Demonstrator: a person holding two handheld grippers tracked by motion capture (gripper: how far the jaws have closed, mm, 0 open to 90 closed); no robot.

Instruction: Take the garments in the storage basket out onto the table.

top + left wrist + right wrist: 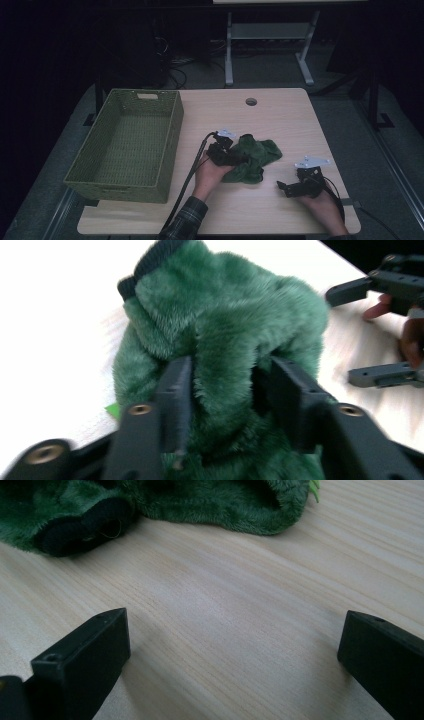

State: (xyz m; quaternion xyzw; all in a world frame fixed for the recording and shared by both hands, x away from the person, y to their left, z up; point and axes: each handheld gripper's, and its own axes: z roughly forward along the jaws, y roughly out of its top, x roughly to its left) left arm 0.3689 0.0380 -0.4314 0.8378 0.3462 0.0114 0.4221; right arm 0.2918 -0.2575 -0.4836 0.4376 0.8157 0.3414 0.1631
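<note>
The left hand-held gripper (225, 390) sits low over the green fleece garment (252, 155) bunched mid-counter, jaws part-open astride a plush fold, seemingly not pinching it; the right hand-held gripper (295, 187) rests wide open just beside, holding nothing. The pile looks soft and shaggy, edged with a dark ribbed cuff (82, 527); the woven green basket (125, 145) stands at the left of the pale wood-grain counter (280, 115), probably its destination.

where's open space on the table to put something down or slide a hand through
Bare table runs along the far edge around the round hole, and along the near edge in front of the green basket, which is empty inside. A wood strip lies between the green fleece garment and right gripper. It is crowded where the left gripper straddles the garment.
</note>
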